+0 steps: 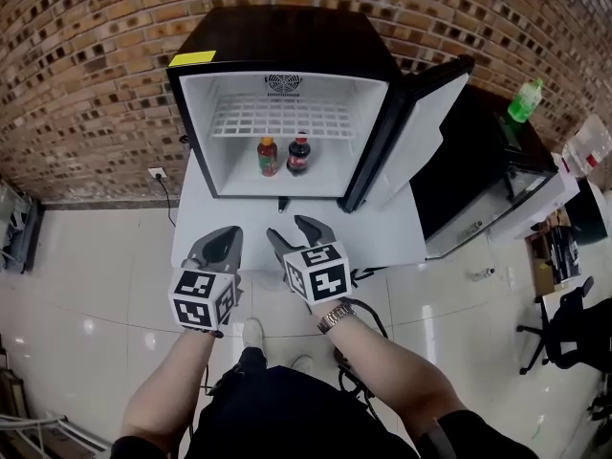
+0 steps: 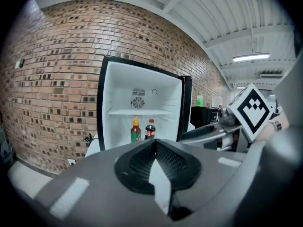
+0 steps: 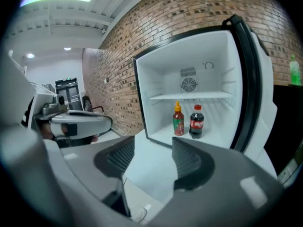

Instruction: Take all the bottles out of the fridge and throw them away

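Note:
The small black fridge point(image 1: 194, 86) stands open on a white stand. On its floor, side by side, are a red sauce bottle point(image 1: 268, 157) with a yellow cap and a dark cola bottle point(image 1: 298, 154) with a red cap. Both grippers hover in front of the stand, well short of the fridge. My left gripper point(image 1: 228, 233) is shut, its pads touching with nothing between them point(image 2: 155, 144). My right gripper point(image 1: 288, 228) is open and empty; both bottles point(image 3: 178, 120) point(image 3: 196, 122) show beyond its spread jaws point(image 3: 154, 144).
The fridge door point(image 1: 421, 132) swings out to the right. A black cabinet point(image 1: 478, 161) beside it carries a green bottle point(image 1: 524, 100). The white stand point(image 1: 402, 237) juts toward me. A brick wall point(image 1: 86, 84) is behind, and a power cord point(image 1: 164, 191) hangs at the left.

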